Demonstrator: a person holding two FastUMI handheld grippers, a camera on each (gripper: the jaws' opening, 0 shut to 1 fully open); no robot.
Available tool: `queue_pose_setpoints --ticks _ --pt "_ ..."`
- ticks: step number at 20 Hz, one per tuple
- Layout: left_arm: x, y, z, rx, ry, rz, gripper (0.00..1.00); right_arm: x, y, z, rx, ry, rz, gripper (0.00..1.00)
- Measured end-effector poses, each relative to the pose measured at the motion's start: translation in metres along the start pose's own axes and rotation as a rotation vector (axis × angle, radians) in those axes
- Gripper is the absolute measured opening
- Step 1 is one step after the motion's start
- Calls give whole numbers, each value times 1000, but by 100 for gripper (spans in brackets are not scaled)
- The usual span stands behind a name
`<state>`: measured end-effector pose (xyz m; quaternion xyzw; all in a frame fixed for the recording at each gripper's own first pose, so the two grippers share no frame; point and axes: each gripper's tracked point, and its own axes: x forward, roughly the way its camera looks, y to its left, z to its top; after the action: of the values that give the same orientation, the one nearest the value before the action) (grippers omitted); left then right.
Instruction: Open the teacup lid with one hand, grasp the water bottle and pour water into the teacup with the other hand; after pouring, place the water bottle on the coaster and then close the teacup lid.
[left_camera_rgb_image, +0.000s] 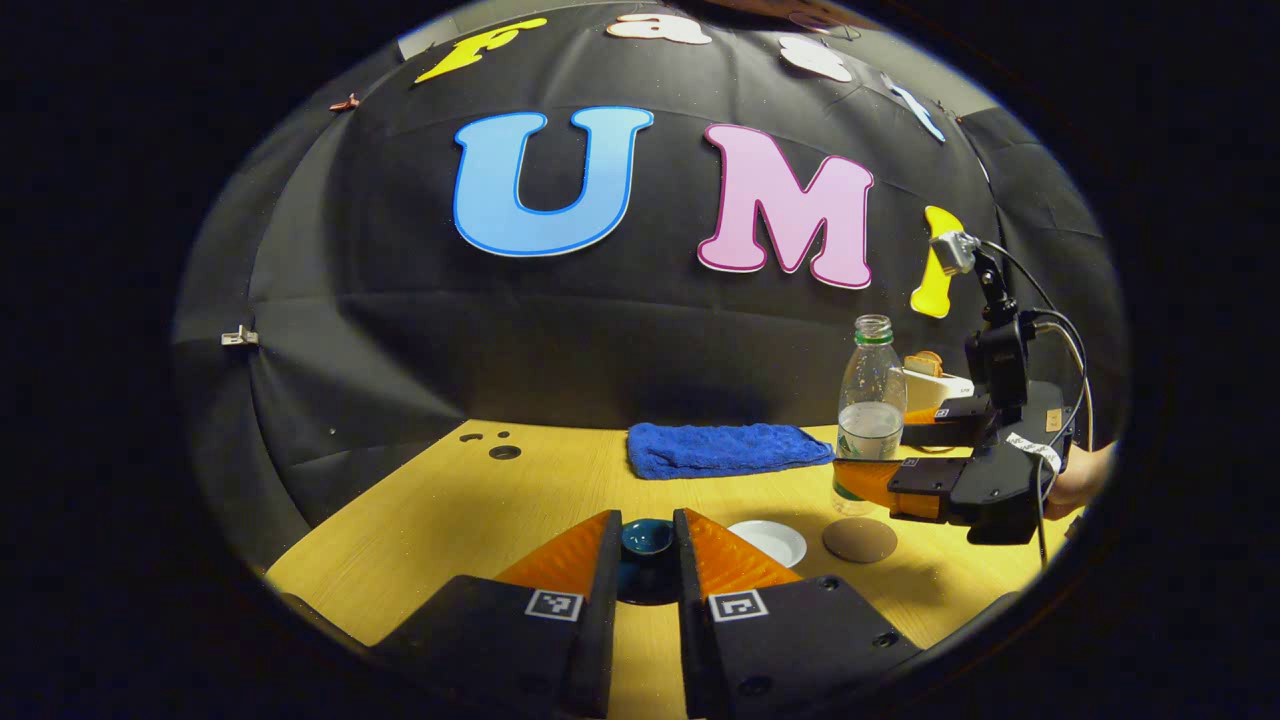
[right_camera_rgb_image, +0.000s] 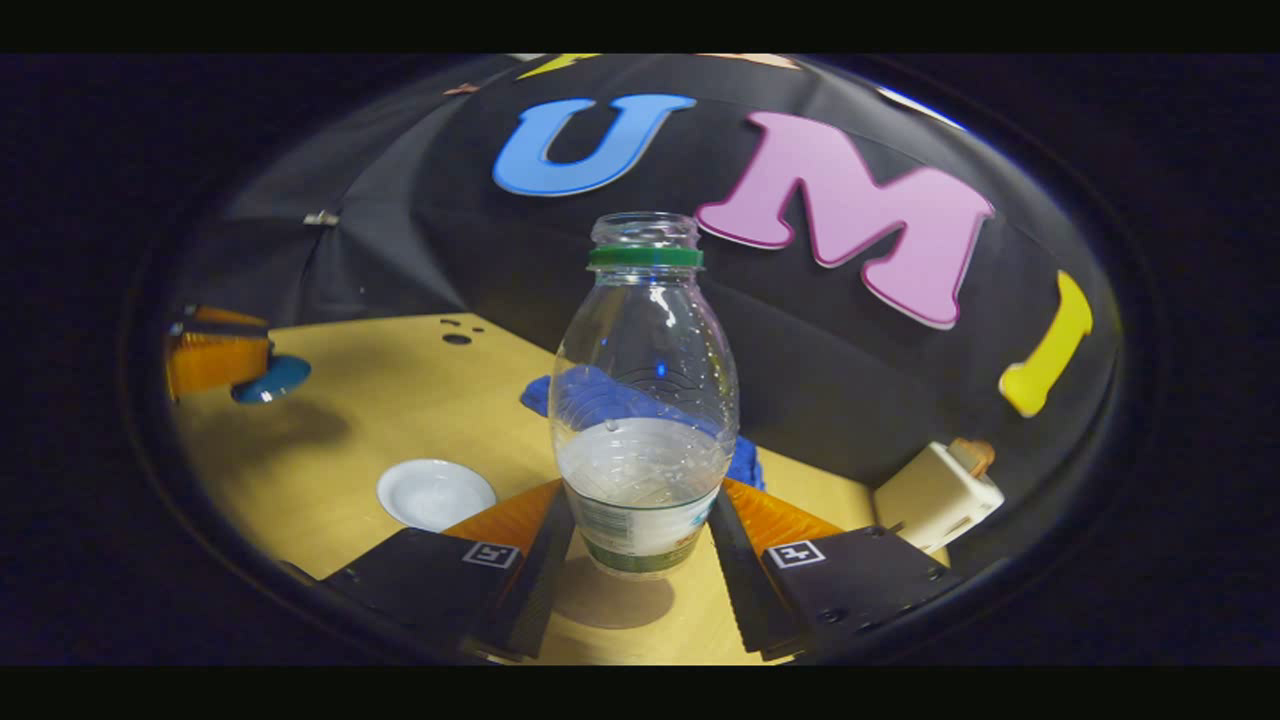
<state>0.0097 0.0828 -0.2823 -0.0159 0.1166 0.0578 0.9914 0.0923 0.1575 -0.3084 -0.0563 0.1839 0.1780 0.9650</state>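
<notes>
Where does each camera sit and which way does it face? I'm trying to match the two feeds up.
Left gripper view: rides on the left gripper, faces the booth wall across the table; its fingers clamp the teacup lid.
Right gripper view: rides on the right gripper, close behind the water bottle held between its fingers above the coaster.
Shared: bottle, white teacup, blue towel, coaster.

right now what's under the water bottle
The water bottle, held between the right gripper fingers, hangs above the round brown coaster on the table. The bottle's base hides part of the coaster behind it in the right gripper view.
</notes>
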Motion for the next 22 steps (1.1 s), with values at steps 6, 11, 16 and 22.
queue_pose_setpoints --ticks 6,11,16,22 --pt "14 -19 -2 3 3 -40 31 4 -13 -15 191 -14 -5 74" --pt "19 -29 -9 24 17 -58 31 10 -15 -23 219 -1 -7 75" --pt "22 -32 -12 27 23 -60 31 9 -17 -20 245 26 -10 75" --pt "25 -38 -17 25 29 -72 31 10 -17 -21 269 42 -8 75"
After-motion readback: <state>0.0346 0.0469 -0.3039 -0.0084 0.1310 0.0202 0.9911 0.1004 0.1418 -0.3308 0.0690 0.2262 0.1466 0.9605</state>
